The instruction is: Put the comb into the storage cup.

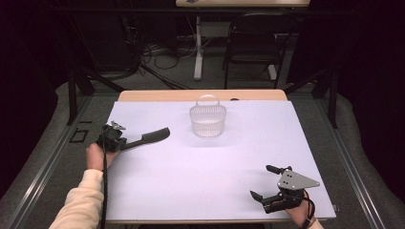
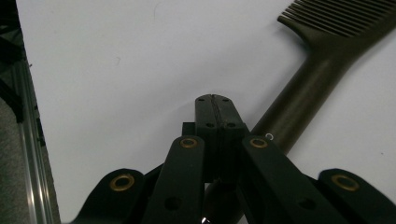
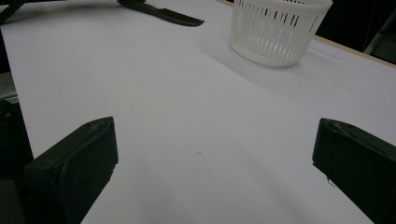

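No readable text, label, brand, number or sign appears on anything here.

A table [image 1: 143, 95] with a light wooden top, its bare strip showing along the far edge; a white sheet [image 1: 200, 176] covers nearly all of it; a white slatted basket [image 1: 207, 121] stands on the sheet near that far edge; a dark comb [image 1: 148, 138] lies well left of the basket, slightly nearer the person.
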The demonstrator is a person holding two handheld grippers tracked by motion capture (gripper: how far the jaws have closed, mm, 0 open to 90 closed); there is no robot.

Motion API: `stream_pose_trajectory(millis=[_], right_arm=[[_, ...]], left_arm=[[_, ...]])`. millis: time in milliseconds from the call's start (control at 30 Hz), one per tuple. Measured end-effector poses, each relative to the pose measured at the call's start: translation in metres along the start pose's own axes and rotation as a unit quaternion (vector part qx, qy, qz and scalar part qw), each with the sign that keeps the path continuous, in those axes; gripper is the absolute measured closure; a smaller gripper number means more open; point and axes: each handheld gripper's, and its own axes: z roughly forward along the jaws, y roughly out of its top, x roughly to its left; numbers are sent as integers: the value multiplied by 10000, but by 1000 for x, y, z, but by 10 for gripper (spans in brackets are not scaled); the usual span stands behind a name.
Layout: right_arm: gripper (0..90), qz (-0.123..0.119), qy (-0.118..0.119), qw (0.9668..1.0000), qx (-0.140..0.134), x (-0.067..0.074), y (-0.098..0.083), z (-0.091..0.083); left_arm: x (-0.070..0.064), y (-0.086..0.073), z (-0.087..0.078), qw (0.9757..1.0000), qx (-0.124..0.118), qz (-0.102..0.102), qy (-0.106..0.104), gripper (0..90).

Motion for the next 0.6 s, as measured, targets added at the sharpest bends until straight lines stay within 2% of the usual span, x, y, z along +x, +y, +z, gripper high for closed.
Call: stream_pose_trajectory(millis=[333,600], right_arm=[[0,-1,-10,10000,26,0,0,1],[0,2,49,10000,35,1,0,1]], left_arm=[[-5,-5,-10,10000,-32,-32,-47,900],[-5,-9,-12,9999,70,-113,-68,887]])
